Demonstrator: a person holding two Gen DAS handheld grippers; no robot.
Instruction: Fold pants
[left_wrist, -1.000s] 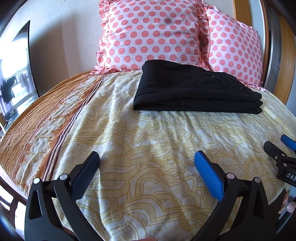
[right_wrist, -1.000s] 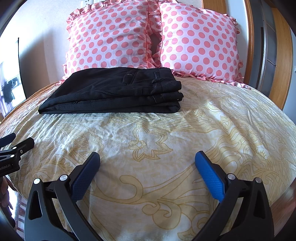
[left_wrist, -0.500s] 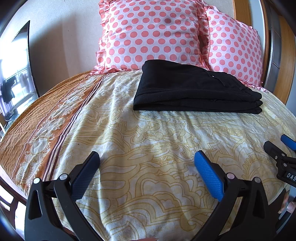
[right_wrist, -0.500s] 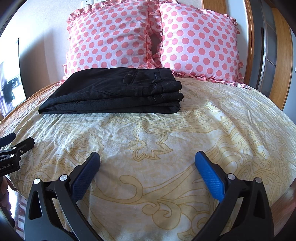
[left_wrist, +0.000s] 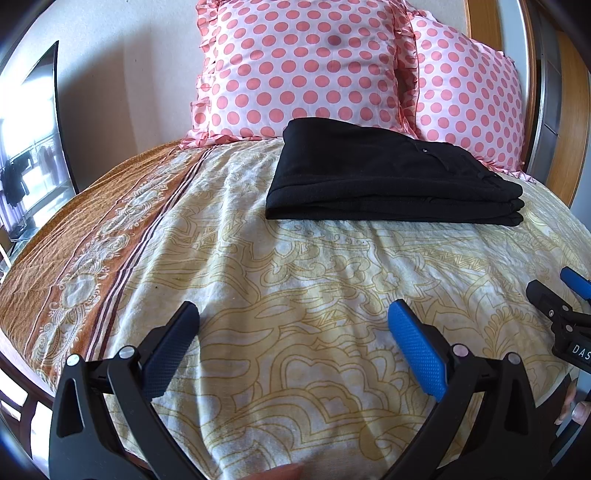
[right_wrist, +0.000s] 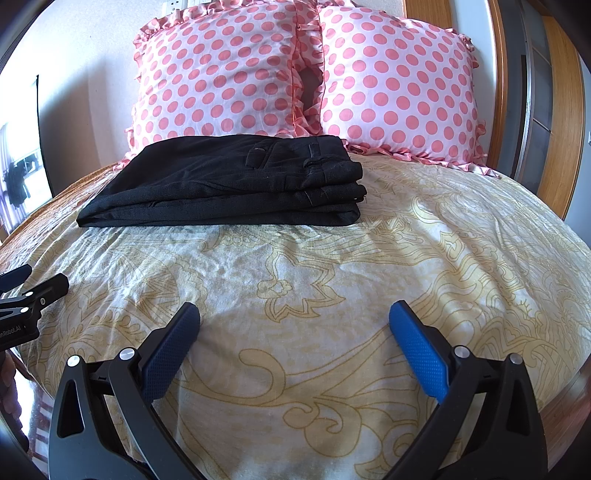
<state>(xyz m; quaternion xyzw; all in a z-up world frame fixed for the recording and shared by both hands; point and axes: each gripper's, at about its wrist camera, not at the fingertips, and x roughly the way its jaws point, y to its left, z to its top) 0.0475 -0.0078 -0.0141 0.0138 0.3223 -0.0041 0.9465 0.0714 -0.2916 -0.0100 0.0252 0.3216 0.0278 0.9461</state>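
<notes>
The left gripper, a black clamp-style tool with blue textured pads, has its jaws spread wide with nothing between them; only bedding shows in the gap. The right gripper, of the same black and blue build, also stands with its jaws wide apart and holds nothing. Both hover low over the near part of the bed, side by side: the tip of the right one shows at the right edge of the left wrist view, and the tip of the left one shows at the left edge of the right wrist view.

Under and ahead of both lies the cream bedspread with a yellow floral line pattern, slightly wrinkled. Along its left side runs a broad orange-brown border with pale ornaments and dark stripes.

Further back, well apart from both grippers, the black folded pants lie flat on the bedspread in a neat stack of several layers, the waistband end with its belt loops and pocket flap turned to the right. Their far edge lies just in front of two pink pillows with darker pink polka dots and ruffled edges, which lean upright side by side against the pale wall. A wooden door frame stands at the right, and a bright window at the far left.
</notes>
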